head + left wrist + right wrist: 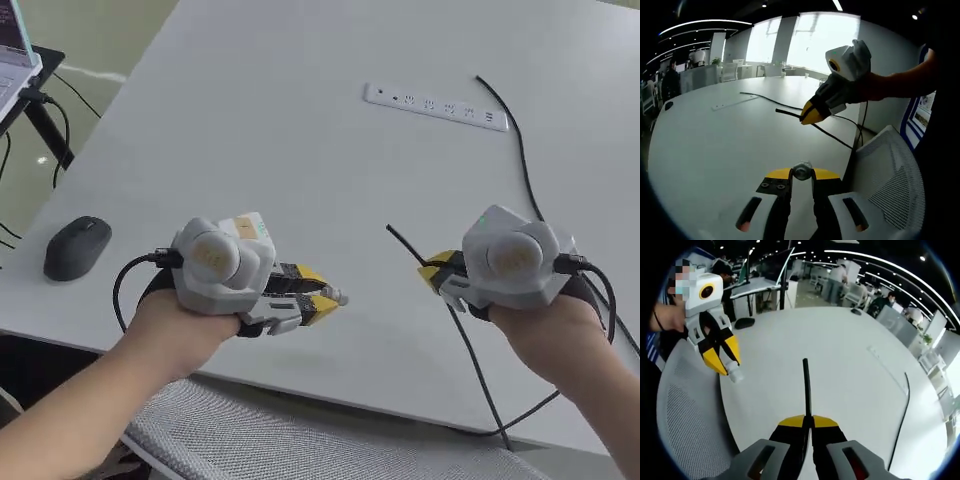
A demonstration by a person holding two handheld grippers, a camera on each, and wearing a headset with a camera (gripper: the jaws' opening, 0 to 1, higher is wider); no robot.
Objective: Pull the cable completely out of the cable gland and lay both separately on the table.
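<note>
Small grey cable gland clamped tight in left gripper; thin black cable pinched in right gripper, over white worktop near edge.

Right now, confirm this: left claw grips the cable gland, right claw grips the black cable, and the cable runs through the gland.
Not through: the cable end is free, apart from the cable gland; the right gripper view shows it. The rest holds.
</note>
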